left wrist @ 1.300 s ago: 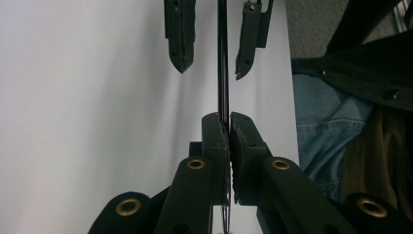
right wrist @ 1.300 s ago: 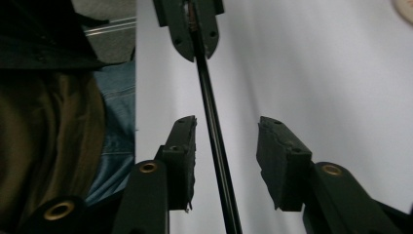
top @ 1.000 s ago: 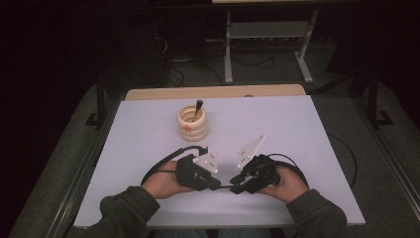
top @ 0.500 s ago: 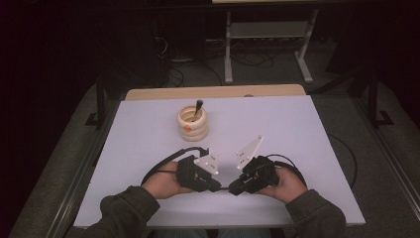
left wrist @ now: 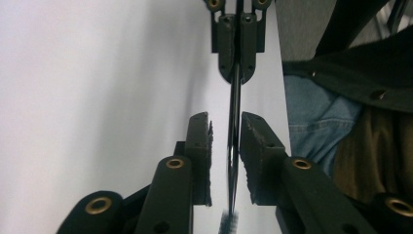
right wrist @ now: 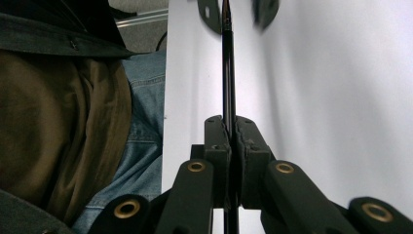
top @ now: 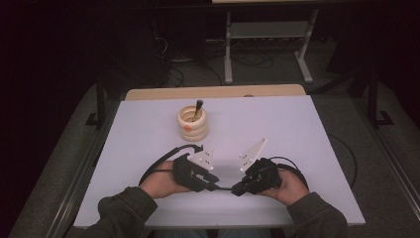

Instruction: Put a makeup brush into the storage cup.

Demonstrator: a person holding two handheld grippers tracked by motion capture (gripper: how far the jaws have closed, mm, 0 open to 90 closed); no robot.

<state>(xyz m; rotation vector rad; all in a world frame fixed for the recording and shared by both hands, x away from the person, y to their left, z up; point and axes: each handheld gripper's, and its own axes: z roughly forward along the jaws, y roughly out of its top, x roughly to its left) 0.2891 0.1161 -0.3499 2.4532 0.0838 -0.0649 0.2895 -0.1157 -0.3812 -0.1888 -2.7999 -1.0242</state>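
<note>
Two grippers share thin black brush (right wrist: 227, 63): right gripper (right wrist: 232, 134) clamps it; left gripper (left wrist: 226, 146) fingers ajar (no legible writing).

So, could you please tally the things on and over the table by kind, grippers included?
Grippers: 2, the left gripper and the right gripper.
Thin black brushes: 2, one passed between the grippers, one standing in the holder.
Cream ringed holders: 1.
Total: 5.

We see a white table (top: 307, 134) with a ribbed cream pot (top: 192, 123) standing toward its far side, a dark stick (top: 198, 107) leaning inside. Beyond stands a grey metal stand (top: 267, 34) among floor cables (top: 247, 59).
</note>
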